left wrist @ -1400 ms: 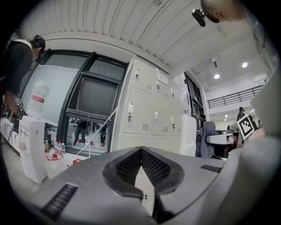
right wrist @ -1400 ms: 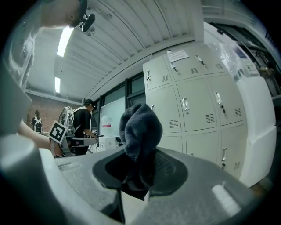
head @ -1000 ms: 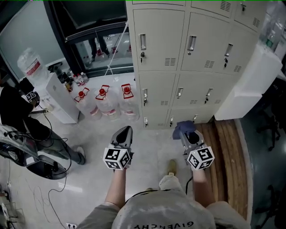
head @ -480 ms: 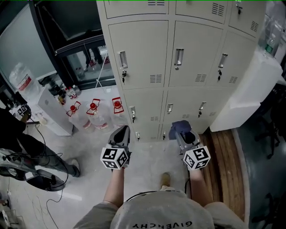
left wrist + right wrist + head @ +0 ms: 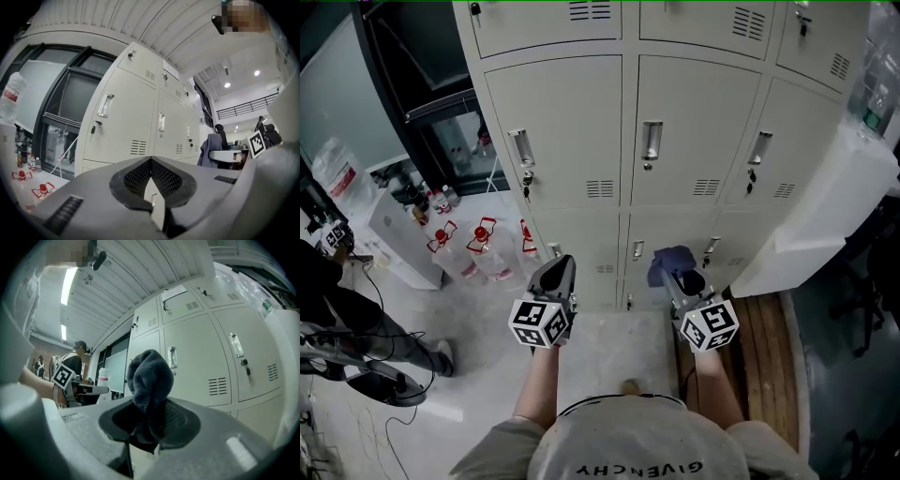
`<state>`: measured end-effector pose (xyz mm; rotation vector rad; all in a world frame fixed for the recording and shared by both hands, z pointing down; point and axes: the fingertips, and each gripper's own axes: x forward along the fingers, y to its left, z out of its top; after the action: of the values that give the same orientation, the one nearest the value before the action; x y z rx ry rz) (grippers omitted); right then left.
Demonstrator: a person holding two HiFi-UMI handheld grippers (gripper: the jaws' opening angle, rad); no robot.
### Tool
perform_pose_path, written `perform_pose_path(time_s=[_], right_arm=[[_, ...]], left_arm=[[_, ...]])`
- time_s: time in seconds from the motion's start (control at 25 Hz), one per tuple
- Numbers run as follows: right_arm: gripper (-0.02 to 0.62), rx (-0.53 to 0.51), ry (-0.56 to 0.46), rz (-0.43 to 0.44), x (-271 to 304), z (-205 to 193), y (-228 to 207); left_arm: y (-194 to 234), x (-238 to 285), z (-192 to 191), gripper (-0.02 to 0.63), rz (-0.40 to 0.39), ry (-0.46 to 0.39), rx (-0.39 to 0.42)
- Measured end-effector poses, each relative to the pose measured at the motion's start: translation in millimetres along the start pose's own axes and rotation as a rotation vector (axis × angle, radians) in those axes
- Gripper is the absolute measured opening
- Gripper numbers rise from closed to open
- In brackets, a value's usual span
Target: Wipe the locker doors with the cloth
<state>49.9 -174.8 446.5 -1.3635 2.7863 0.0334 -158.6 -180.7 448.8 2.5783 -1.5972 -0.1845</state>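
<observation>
Right tongs [image 5: 152, 425] pinch a bunched fuzzy cloth [image 5: 147, 376]; left tongs [image 5: 151, 161] closed empty, facing smooth locker doors [image 5: 126, 122].

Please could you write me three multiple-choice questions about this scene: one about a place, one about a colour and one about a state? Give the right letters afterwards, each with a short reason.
1. The red-capped water jugs stand:
A) on the floor, left of the lockers
B) on top of the lockers
C) on a chair

2. The cloth is:
A) white
B) yellow
C) dark blue

3. The cloth is:
A) lying on the floor
B) gripped in the right tongs
C) hung on a locker handle

Answers:
1 A: the jugs sit on the pale floor by the lockers' left end.
2 C: it looks dark blue in the head view and the right gripper view.
3 B: the right tongs' jaws are closed on it.
</observation>
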Motion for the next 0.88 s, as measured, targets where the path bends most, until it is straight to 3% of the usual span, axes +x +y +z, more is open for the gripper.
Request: perform_pose_path(time_s=[0.36, 0.88], right_arm=[[0.106, -0.014, -0.068, 0.064, 33, 34, -52], [0.106, -0.120, -0.220, 0.161, 97, 146, -61]], left_arm=[[-21, 60, 15, -0.002, 0.013, -0.008, 0.005], [-34, 123, 102, -0.002, -0.048, -0.080, 0.029]])
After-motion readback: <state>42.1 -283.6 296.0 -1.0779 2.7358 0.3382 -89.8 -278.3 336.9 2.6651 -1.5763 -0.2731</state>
